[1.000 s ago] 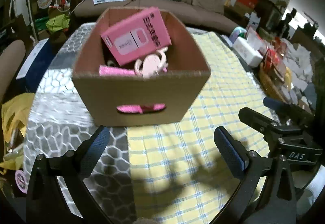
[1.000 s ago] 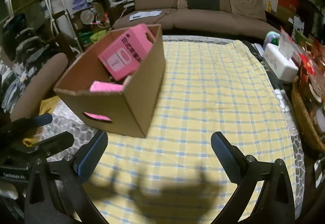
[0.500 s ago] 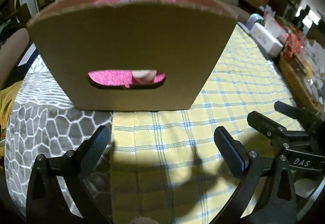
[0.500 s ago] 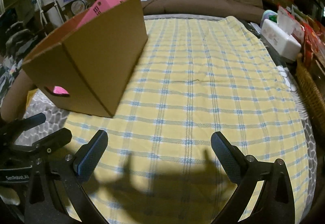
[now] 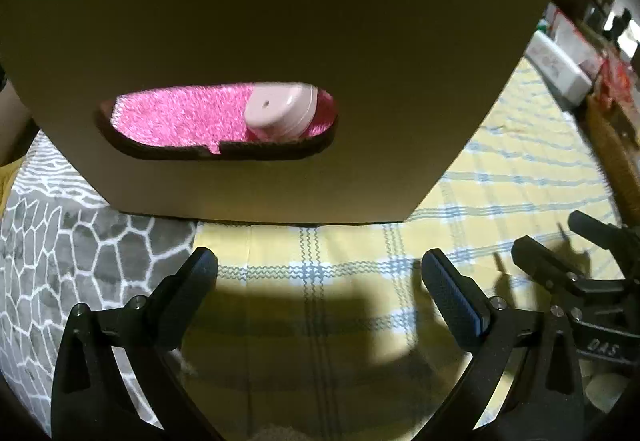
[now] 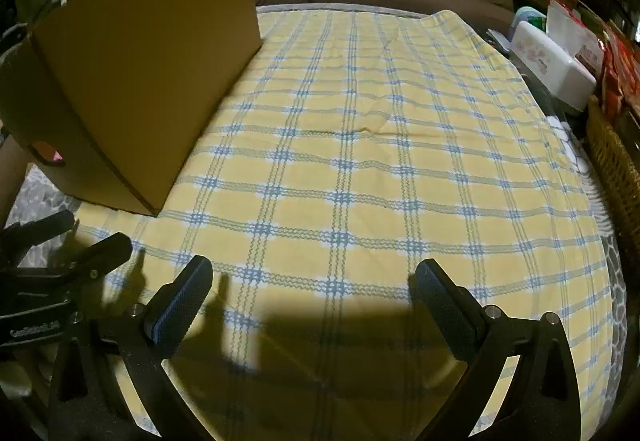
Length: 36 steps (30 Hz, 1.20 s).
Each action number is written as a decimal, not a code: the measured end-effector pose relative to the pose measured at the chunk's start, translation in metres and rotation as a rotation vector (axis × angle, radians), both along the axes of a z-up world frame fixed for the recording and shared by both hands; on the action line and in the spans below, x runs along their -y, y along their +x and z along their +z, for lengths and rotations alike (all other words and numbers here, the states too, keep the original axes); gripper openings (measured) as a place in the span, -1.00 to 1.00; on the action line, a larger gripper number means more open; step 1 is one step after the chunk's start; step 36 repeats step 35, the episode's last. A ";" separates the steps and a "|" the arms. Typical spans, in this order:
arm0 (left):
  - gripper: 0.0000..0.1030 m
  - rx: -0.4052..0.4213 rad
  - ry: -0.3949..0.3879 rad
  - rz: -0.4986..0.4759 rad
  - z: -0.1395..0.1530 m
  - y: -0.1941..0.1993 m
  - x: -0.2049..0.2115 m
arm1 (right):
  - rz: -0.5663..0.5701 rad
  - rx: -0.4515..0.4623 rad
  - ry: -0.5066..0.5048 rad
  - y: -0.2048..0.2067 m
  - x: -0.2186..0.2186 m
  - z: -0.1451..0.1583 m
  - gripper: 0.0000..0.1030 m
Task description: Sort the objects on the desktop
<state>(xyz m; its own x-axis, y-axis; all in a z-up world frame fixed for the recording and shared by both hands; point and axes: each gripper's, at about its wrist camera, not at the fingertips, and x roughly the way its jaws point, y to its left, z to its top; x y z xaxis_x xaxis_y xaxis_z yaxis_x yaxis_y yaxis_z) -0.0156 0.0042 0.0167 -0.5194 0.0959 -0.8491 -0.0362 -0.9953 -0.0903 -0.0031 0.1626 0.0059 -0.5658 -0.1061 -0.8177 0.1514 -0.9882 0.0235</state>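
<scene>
While both grippers' fingers sit spread wide and empty, the brown cardboard box [image 5: 280, 21] looms just beyond the left gripper [image 5: 320, 273], far left of the right gripper [image 6: 312, 277].

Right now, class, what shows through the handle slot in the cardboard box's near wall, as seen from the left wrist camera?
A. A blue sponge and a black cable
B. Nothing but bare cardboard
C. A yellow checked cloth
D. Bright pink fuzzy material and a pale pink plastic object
D: the slot in the cardboard box shows bright pink fuzzy material and a pale pink plastic object.
</scene>
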 end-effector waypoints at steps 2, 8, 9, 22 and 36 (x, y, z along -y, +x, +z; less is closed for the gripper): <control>1.00 -0.013 -0.026 -0.014 -0.003 0.000 -0.004 | -0.011 0.012 -0.006 -0.001 0.000 -0.007 0.99; 1.00 -0.050 -0.068 0.007 -0.009 0.005 -0.011 | -0.058 0.028 0.002 -0.003 -0.004 -0.017 0.99; 1.00 -0.047 -0.086 0.014 -0.011 0.004 -0.014 | -0.056 0.028 0.009 -0.004 -0.004 -0.018 1.00; 1.00 -0.056 -0.093 0.023 -0.012 0.008 -0.018 | -0.041 -0.025 0.030 0.000 -0.002 -0.022 1.00; 1.00 -0.056 -0.093 0.023 -0.012 0.011 -0.022 | -0.041 -0.025 0.030 0.000 -0.002 -0.022 1.00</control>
